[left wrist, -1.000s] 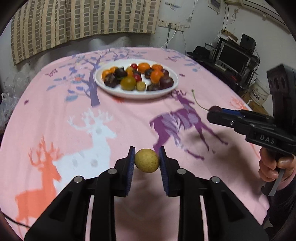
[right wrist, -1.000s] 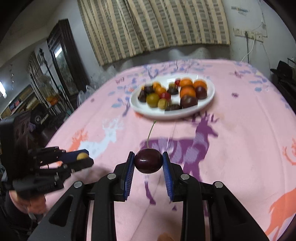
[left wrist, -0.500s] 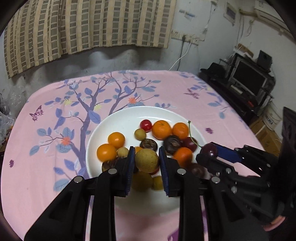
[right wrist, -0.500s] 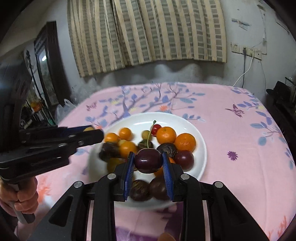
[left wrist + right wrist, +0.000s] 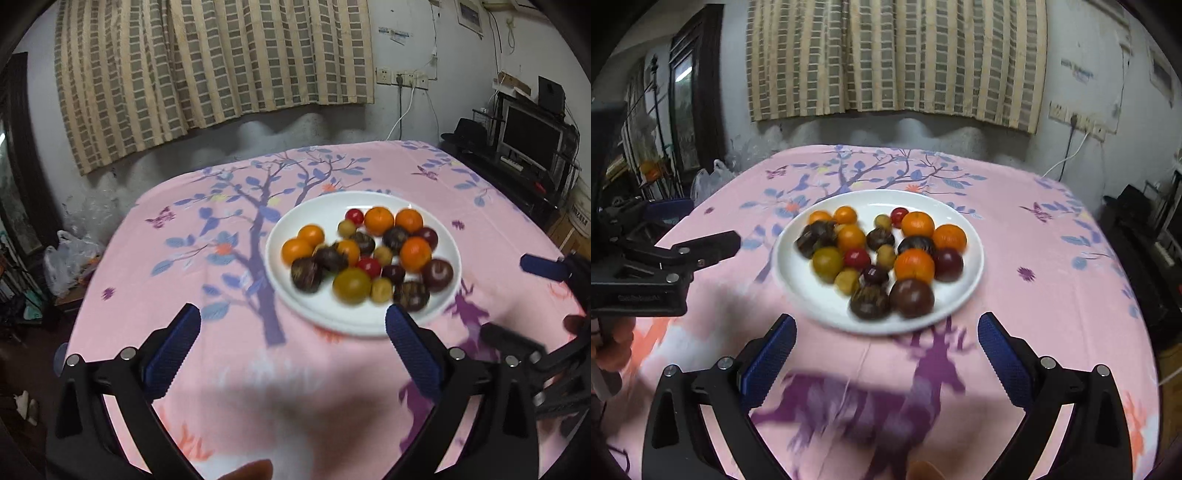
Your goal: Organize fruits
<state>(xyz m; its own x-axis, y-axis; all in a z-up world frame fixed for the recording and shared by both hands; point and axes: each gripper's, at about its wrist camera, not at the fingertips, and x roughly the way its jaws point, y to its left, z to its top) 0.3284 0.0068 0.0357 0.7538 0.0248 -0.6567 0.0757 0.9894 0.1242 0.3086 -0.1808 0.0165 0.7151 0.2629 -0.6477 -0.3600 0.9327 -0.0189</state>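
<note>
From the left wrist view, the left gripper [image 5: 293, 325] stands spread wide with nothing between its blue pads, above the pink tablecloth [image 5: 184, 258]. The white plate [image 5: 280, 295] lies ahead and slightly right, heaped with fruits [image 5: 365, 254]: oranges, dark plums, red cherries, yellow-green ones. The right gripper [image 5: 532, 299] shows at the right edge, also parted.

From the right wrist view, the right gripper [image 5: 886, 332] is likewise released and empty, just short of the plate [image 5: 798, 280]. The fruits [image 5: 882, 254] sit piled together on it. The left gripper [image 5: 698, 229] shows at left, fingers apart.
</note>
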